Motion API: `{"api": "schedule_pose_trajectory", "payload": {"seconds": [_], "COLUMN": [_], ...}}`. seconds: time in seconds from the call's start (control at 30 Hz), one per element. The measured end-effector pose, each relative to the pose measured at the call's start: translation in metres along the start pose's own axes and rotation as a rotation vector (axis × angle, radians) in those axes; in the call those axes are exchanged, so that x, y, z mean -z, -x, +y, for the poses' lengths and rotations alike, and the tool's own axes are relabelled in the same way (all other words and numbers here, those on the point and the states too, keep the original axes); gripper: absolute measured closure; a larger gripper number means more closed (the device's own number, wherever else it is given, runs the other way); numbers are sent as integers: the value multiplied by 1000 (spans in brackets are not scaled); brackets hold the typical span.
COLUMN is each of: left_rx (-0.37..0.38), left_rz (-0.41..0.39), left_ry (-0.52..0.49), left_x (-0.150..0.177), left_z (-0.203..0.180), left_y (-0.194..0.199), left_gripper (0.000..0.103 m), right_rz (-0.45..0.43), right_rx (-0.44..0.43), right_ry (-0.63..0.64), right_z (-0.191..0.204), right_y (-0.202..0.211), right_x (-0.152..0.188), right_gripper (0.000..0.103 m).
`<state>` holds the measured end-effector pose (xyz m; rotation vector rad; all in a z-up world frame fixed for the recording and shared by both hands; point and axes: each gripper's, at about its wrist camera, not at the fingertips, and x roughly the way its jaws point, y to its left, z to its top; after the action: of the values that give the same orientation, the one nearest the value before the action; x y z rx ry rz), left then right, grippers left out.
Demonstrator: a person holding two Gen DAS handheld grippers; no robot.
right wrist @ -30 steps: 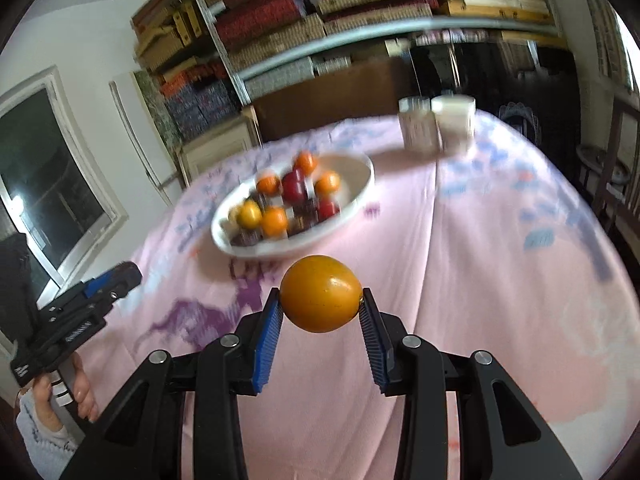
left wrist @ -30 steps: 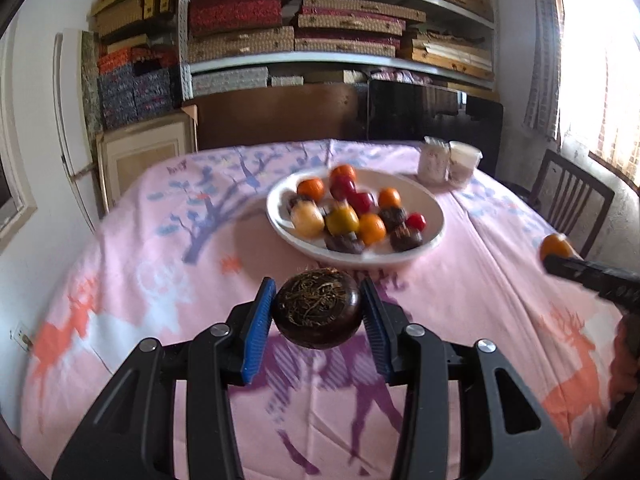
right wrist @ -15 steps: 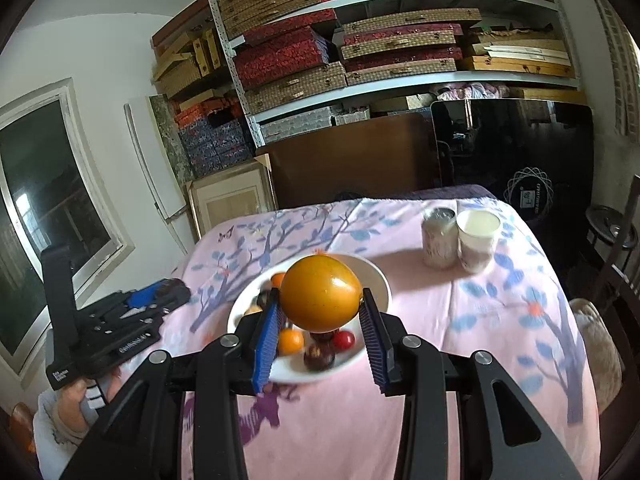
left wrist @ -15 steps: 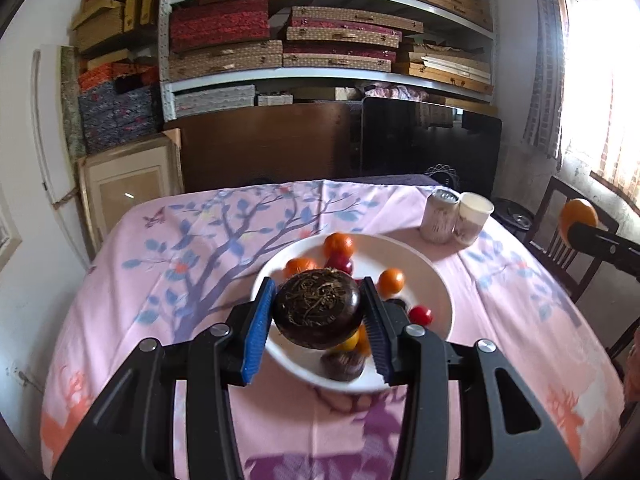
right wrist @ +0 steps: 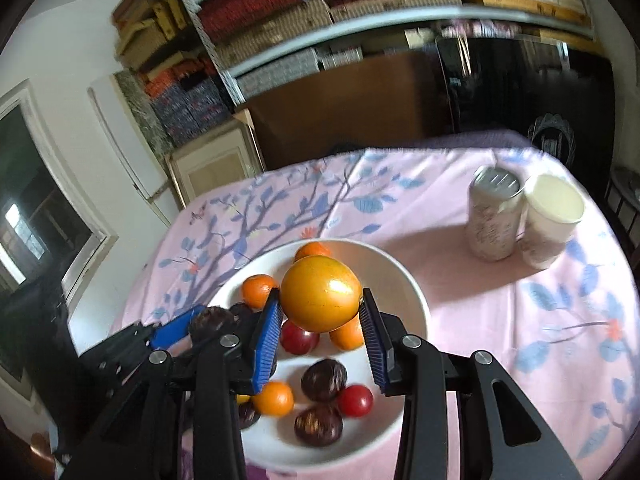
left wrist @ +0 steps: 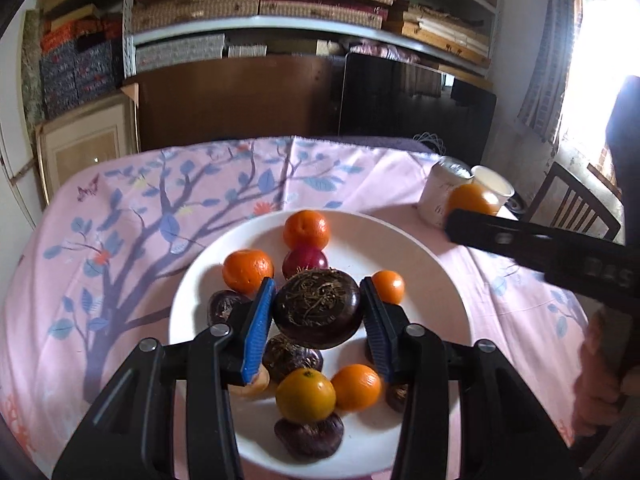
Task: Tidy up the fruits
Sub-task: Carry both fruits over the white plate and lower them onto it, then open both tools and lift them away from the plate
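The left gripper [left wrist: 318, 314] clamps a dark round fruit [left wrist: 318, 312] between its pads; the right gripper [right wrist: 320, 314] pinches an orange fruit [right wrist: 319, 293]. Both hang over the crowded white bowl [left wrist: 436, 276] below the fingertips; released here, either could bounce off piled fruit and roll out.

A bowl [left wrist: 440, 280] sits on the table [left wrist: 120, 240], with fruits [left wrist: 306, 394] lying in it. Behind and to its right a can [right wrist: 494, 220] and a cup [right wrist: 554, 216] stand just beside each other, can on the left. Shelves [left wrist: 320, 24] stand behind the table, and a chair [left wrist: 576, 208] to its right
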<state>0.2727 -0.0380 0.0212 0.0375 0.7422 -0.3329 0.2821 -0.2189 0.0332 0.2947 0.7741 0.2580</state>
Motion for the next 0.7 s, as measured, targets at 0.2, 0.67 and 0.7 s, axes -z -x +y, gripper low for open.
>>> {"api": "schedule_pose_trajectory", "payload": {"seconds": [0.2, 0.67, 0.7], "left_rx": [6, -7, -9], "left_rz": [42, 89, 88], "left_ry": [16, 25, 24], "left_x": [4, 12, 12], "left_z": [13, 22, 22], "left_y": [-27, -53, -53], "left_gripper": [61, 59, 59], "right_rz": [80, 134, 134], "right_rx": [18, 46, 45], "right_ry": [-24, -29, -30], "right_z": [-2, -16, -16], "right_y": [-57, -95, -96], "right_x": [-1, 9, 9], "right_gripper": [64, 64, 64]}}
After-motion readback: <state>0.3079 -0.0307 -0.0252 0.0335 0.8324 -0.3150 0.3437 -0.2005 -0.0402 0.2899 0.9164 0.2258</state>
